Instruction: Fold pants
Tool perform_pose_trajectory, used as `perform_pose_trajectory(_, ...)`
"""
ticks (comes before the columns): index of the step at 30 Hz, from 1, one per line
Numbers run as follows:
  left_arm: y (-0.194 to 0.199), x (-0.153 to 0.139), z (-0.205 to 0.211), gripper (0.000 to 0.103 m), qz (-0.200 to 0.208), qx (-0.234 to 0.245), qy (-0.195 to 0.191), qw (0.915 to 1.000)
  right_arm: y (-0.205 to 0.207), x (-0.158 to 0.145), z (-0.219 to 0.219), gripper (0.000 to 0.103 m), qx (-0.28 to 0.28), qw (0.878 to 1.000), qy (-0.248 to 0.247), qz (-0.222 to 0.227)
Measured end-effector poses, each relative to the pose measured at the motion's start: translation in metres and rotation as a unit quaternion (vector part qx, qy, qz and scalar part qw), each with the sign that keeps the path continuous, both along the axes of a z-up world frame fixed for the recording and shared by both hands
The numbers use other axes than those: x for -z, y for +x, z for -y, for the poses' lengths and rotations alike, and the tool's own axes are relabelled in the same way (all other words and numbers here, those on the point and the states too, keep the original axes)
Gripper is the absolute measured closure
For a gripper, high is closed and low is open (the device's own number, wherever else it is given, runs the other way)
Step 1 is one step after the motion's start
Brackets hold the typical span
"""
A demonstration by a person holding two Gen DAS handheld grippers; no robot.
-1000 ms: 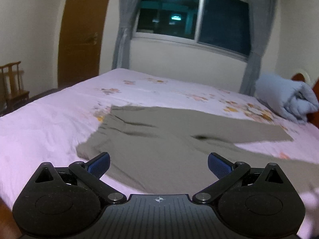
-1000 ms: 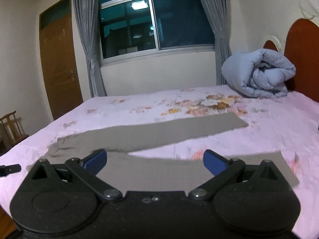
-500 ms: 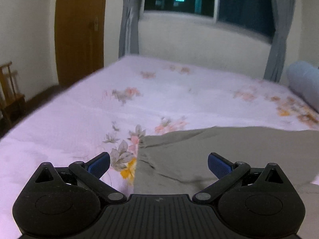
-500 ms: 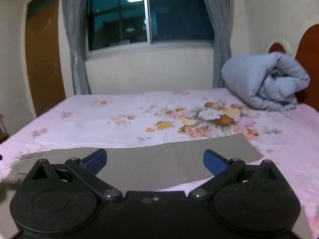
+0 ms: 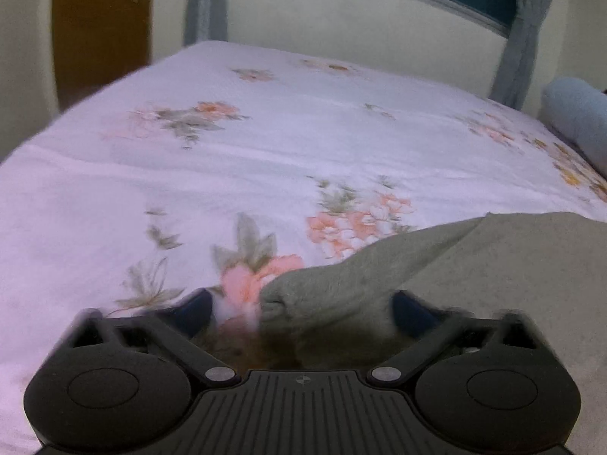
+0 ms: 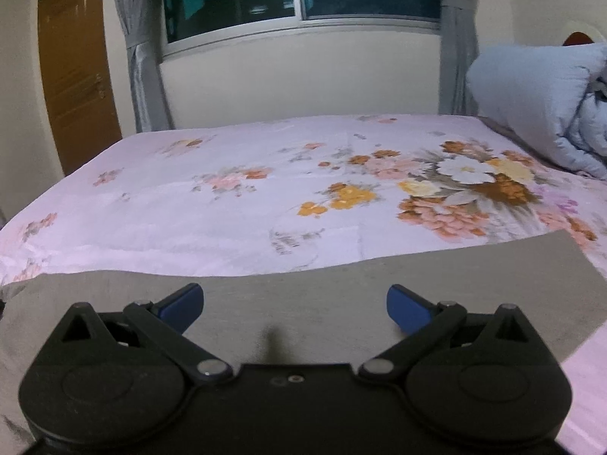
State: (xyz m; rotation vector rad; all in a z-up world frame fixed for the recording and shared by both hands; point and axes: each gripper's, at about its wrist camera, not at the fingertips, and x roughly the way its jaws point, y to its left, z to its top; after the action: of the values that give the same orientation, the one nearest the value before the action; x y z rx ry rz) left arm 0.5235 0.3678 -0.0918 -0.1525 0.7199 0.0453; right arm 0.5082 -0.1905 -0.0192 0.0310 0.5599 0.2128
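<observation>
Grey-green pants (image 5: 474, 265) lie flat on a pink floral bed sheet (image 5: 265, 144). In the left wrist view my left gripper (image 5: 299, 311) is open, low over the bed, with a bunched corner of the pants between its blue fingertips (image 5: 193, 309); the view is blurred. In the right wrist view a far pant leg (image 6: 379, 284) stretches across the frame. My right gripper (image 6: 296, 305) is open just above that leg, near its far edge, holding nothing.
A rolled light-blue duvet (image 6: 542, 102) sits at the right by the headboard. A window with grey curtains (image 6: 303, 0) and a brown door (image 6: 76, 76) are behind the bed. The bed's left edge (image 5: 45, 132) drops off near the door.
Both grippers have moved forward and down toward the pants. The left one has come right up to the waist corner; the right one now hovers over the far leg. Both stay open.
</observation>
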Motion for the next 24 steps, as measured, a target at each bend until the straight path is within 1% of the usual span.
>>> perform_pose_trajectory(1,0.000,-0.002,0.002,0.057,0.009,0.003,-0.008,0.9999,0.004,0.001,-0.001,0.006,-0.003,1.000,0.001,-0.002)
perform_pose_trajectory(2,0.001,-0.004,0.002,0.068,0.009,0.001,-0.020,0.9998,0.007,0.001,-0.002,0.006,-0.007,1.000,0.002,-0.003)
perform_pose_trajectory(3,-0.001,-0.006,0.004,0.078,0.014,0.003,-0.023,0.9996,0.009,0.001,-0.002,0.006,-0.011,1.000,0.002,-0.003)
perform_pose_trajectory(5,-0.012,-0.014,0.003,0.083,0.032,0.006,-0.028,0.9991,0.014,-0.001,-0.003,0.006,-0.023,1.000,0.002,-0.001)
perform_pose_trajectory(7,-0.027,-0.028,-0.005,0.084,0.068,0.002,-0.063,0.9957,0.022,-0.004,-0.006,0.006,-0.039,0.999,-0.003,-0.004)
perform_pose_trajectory(9,-0.044,-0.045,-0.010,0.085,0.107,-0.001,-0.096,0.9896,0.028,-0.006,-0.009,0.006,-0.060,0.998,-0.016,-0.002)
perform_pose_trajectory(11,-0.059,-0.061,-0.012,0.085,0.138,0.005,-0.114,0.9838,0.034,-0.005,-0.014,0.006,-0.092,0.995,-0.026,-0.003)
perform_pose_trajectory(13,-0.071,-0.073,-0.013,0.085,0.153,0.011,-0.127,0.9799,0.042,0.000,-0.019,0.006,-0.124,0.991,-0.039,-0.013)
perform_pose_trajectory(14,-0.076,-0.078,-0.012,0.085,0.159,0.015,-0.131,0.9785,0.046,0.002,-0.023,0.006,-0.139,0.989,-0.048,-0.016)
perform_pose_trajectory(16,-0.085,-0.084,-0.012,0.085,0.161,0.016,-0.127,0.9785,0.053,0.010,-0.031,0.010,-0.166,0.983,-0.079,-0.017)
perform_pose_trajectory(18,-0.093,-0.089,-0.014,0.089,0.168,0.012,-0.130,0.9772,0.057,0.015,-0.039,0.018,-0.197,0.974,-0.109,-0.011)
perform_pose_trajectory(20,-0.097,-0.093,-0.017,0.089,0.172,0.013,-0.140,0.9751,0.061,0.020,-0.046,0.022,-0.233,0.963,-0.138,-0.004)
perform_pose_trajectory(22,-0.095,-0.093,-0.015,0.089,0.168,0.022,-0.125,0.9775,0.068,0.023,-0.052,0.032,-0.259,0.953,-0.157,-0.002)
perform_pose_trajectory(24,-0.091,-0.087,-0.014,0.089,0.155,0.021,-0.135,0.9783,0.075,0.026,-0.056,0.037,-0.288,0.942,-0.170,-0.010)
